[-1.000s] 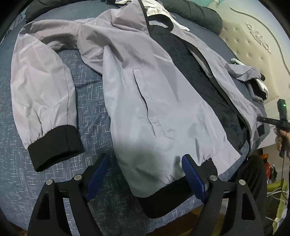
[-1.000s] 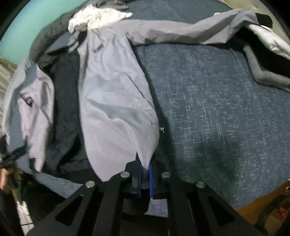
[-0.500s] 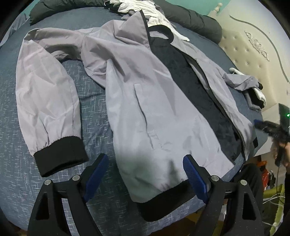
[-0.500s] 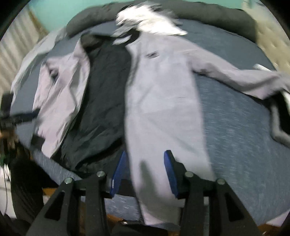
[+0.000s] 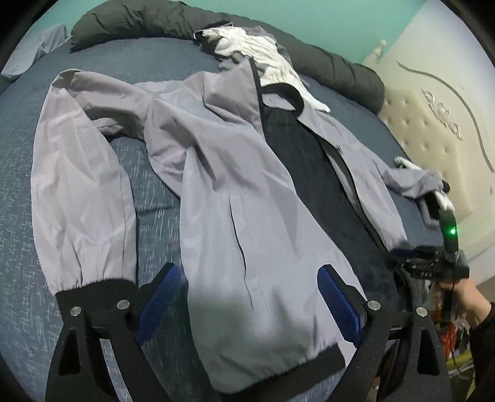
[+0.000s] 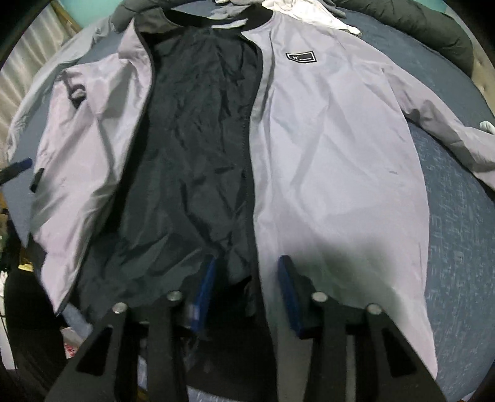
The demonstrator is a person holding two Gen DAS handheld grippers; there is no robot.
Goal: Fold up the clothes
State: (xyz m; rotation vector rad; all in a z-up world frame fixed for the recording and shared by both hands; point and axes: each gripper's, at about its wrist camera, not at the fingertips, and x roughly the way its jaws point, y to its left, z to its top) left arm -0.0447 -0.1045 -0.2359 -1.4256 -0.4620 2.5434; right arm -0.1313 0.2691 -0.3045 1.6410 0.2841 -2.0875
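Observation:
A grey jacket (image 5: 247,198) with black lining, cuffs and hem lies open and flat on the blue bed (image 5: 148,173). My left gripper (image 5: 247,297) is open and empty, jaws wide, above the jacket's left front panel near the hem. The left sleeve (image 5: 77,201) lies beside it, with its black cuff by the left jaw. My right gripper (image 6: 247,290) is open and empty above the front opening, over the black lining (image 6: 191,148) and the right panel (image 6: 334,160). It also shows in the left wrist view (image 5: 399,252), by the jacket's far edge.
A dark rolled duvet (image 5: 148,21) lies along the bed's far side. A white garment (image 5: 263,52) sits at the jacket's collar. A cream tufted headboard (image 5: 433,133) stands at the right. More clothes (image 5: 433,198) lie by the right sleeve's end.
My right gripper has let go of the jacket's panel, opened, and swung left over the front opening. My left gripper has stayed open and drawn back a little.

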